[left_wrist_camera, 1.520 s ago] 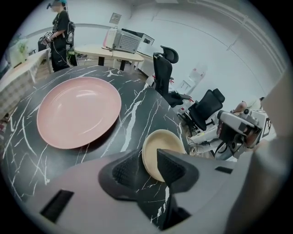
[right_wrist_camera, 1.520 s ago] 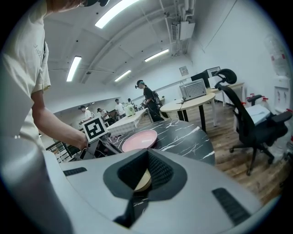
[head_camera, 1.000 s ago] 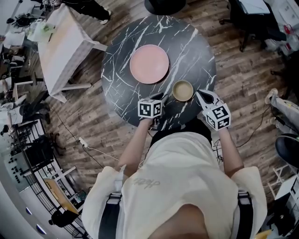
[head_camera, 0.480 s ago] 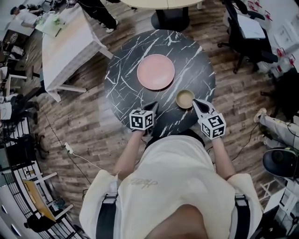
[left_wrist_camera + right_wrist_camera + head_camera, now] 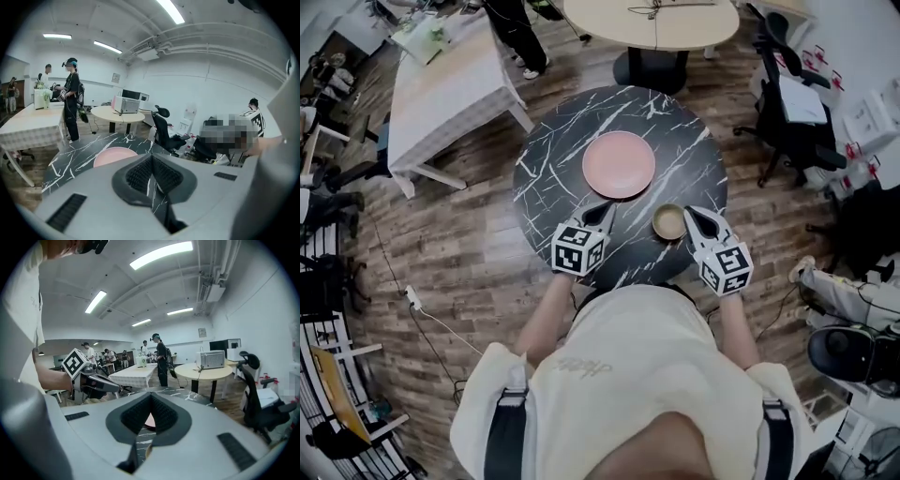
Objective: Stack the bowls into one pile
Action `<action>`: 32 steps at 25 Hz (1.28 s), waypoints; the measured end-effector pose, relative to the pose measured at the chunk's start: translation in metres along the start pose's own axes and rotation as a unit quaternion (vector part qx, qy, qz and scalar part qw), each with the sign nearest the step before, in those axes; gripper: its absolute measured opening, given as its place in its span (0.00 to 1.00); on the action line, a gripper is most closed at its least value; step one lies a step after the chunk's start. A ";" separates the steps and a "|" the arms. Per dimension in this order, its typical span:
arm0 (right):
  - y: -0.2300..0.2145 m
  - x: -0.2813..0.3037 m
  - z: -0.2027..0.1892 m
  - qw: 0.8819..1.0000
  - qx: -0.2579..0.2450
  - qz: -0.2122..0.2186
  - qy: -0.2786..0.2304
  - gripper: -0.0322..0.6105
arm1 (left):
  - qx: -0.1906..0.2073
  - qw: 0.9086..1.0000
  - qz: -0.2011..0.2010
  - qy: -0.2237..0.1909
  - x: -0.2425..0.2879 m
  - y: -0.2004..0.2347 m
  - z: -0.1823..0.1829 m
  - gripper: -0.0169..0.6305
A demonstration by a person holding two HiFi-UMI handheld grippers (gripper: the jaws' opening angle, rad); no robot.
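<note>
A wide pink bowl (image 5: 619,164) lies near the middle of the round black marble table (image 5: 553,169). A small beige bowl (image 5: 668,222) sits apart from it near the front edge. My left gripper (image 5: 606,209) hovers just in front of the pink bowl; its jaws have just been closing and now stand shut with nothing between them. My right gripper (image 5: 695,215) hangs just right of the beige bowl, shut and empty. In the left gripper view the left gripper (image 5: 151,158) points over the pink bowl (image 5: 112,157). In the right gripper view the right gripper (image 5: 151,409) faces the left gripper (image 5: 96,383).
A white rectangular table (image 5: 450,84) stands to the left and a round beige table (image 5: 652,21) beyond the marble one. An office chair (image 5: 787,103) is at the right. A person (image 5: 71,98) stands by the far tables, with others further off. A cable (image 5: 441,323) runs over the wooden floor.
Both grippers have lifted away from the table's front edge and now sit higher over it. The head view has pulled back, showing more of the room. Neither bowl has moved.
</note>
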State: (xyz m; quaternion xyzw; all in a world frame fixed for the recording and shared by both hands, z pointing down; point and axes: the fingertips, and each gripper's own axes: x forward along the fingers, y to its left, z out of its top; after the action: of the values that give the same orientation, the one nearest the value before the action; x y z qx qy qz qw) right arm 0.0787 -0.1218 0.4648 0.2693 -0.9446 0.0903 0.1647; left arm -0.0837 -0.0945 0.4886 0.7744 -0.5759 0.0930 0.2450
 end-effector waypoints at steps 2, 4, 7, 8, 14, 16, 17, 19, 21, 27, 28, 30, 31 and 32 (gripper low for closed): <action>0.002 -0.001 0.015 1.000 -0.017 -0.001 -0.011 0.06 | 0.005 1.000 0.000 -0.010 -0.001 -0.001 0.011 0.06; 0.002 -0.001 0.028 0.999 -0.037 -0.004 -0.021 0.06 | 0.007 1.000 -0.003 -0.021 -0.004 -0.002 0.023 0.06; 0.003 -0.002 0.047 0.998 -0.058 -0.011 -0.034 0.06 | 0.014 0.999 -0.009 -0.040 -0.013 -0.006 0.044 0.06; 0.003 -0.003 0.053 0.997 -0.061 -0.013 -0.039 0.06 | 0.019 0.999 -0.009 -0.047 -0.015 -0.007 0.052 0.06; -0.003 -0.005 0.086 0.996 -0.018 0.004 -0.088 0.06 | 0.042 0.995 0.002 -0.087 -0.020 -0.005 0.092 0.06; -0.004 -0.007 0.096 0.996 -0.016 0.002 -0.089 0.06 | 0.048 0.994 0.005 -0.095 -0.021 -0.004 0.102 0.06; -0.004 -0.009 0.101 0.996 -0.017 0.000 -0.088 0.06 | 0.052 0.994 0.006 -0.098 -0.022 -0.005 0.107 0.06; -0.004 -0.013 0.108 0.996 -0.020 -0.004 -0.090 0.06 | 0.060 0.992 0.006 -0.107 -0.025 -0.009 0.118 0.06; -0.006 -0.015 0.115 0.995 -0.020 -0.004 -0.097 0.06 | 0.068 0.991 0.005 -0.116 -0.027 -0.013 0.131 0.06; -0.011 -0.024 0.149 0.990 -0.037 0.002 -0.133 0.06 | 0.066 0.986 0.000 -0.150 -0.035 -0.015 0.171 0.06; -0.011 -0.025 0.154 0.990 -0.041 0.001 -0.137 0.06 | 0.070 0.985 0.004 -0.155 -0.037 -0.014 0.177 0.06; -0.011 -0.028 0.163 0.988 -0.048 -0.001 -0.145 0.06 | 0.082 0.983 0.017 -0.163 -0.041 -0.013 0.184 0.06; -0.011 -0.028 0.166 0.988 -0.050 -0.003 -0.147 0.06 | 0.088 0.982 0.023 -0.167 -0.043 -0.012 0.187 0.06; -0.011 -0.029 0.169 0.987 -0.052 -0.004 -0.150 0.06 | 0.091 0.981 0.027 -0.170 -0.045 -0.012 0.189 0.06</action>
State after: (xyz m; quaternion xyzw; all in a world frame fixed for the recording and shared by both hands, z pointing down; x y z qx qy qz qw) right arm 0.0635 -0.1614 0.2989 0.2748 -0.9608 -0.0006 0.0355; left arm -0.1130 -0.1463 0.3031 0.7820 -0.6191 0.0189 0.0695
